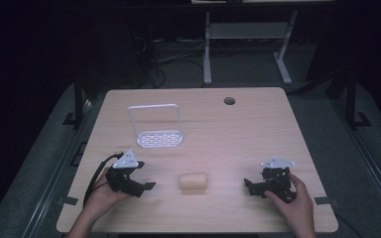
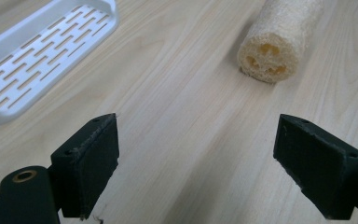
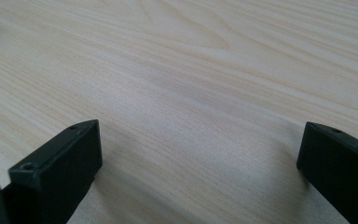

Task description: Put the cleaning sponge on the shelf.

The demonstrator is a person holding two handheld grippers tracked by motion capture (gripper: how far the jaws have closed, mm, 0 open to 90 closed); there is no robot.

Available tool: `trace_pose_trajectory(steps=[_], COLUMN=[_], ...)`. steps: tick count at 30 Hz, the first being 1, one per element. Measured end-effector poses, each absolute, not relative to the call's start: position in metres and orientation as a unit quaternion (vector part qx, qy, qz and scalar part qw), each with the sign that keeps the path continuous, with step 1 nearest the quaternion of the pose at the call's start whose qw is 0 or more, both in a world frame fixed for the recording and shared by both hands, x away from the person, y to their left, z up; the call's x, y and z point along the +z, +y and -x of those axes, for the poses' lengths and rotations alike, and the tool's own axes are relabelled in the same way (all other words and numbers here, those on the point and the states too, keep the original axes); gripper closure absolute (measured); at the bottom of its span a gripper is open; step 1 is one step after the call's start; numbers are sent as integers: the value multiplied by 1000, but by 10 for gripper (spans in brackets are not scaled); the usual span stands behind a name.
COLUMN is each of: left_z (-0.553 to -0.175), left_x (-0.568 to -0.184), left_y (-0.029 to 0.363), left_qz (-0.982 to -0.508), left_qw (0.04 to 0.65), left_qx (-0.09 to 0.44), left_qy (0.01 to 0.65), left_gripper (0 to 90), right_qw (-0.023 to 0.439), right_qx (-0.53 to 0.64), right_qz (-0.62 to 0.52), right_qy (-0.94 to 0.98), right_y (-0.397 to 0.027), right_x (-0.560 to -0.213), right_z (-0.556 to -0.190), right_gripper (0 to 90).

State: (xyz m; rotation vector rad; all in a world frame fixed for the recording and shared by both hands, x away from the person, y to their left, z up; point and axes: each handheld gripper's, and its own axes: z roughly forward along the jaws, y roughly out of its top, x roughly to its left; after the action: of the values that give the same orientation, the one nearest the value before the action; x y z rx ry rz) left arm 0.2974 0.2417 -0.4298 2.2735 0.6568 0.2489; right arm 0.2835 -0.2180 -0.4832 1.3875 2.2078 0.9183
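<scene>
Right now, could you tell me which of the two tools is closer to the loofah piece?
The left tool: the loofah piece lies just beyond its open jaws, while the right tool sits farther off.

Bare table (image 1: pixel 238 129) around loofah (image 1: pixel 193 181)

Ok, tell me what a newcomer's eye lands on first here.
First the pale loofah roll, lying alone on the wooden table between the left gripper and the right gripper, both with jaws wide open and nothing in them. Next, the white slotted rack with its tall handle, standing beyond the left gripper.
</scene>
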Motion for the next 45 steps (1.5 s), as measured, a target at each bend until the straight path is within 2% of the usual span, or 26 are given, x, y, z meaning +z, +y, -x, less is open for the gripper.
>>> trace_pose_trajectory(steps=[45], left_z=[-322], left_x=[-411], left_y=[185], left_qz=[-907], left_qw=[380], left_qx=[60], left_qy=[172], left_gripper=[138], right_qw=[187], right_qx=[326], right_qz=[-493], right_qy=[784], right_y=[-218], right_x=[-483], right_z=[-283], right_gripper=[0])
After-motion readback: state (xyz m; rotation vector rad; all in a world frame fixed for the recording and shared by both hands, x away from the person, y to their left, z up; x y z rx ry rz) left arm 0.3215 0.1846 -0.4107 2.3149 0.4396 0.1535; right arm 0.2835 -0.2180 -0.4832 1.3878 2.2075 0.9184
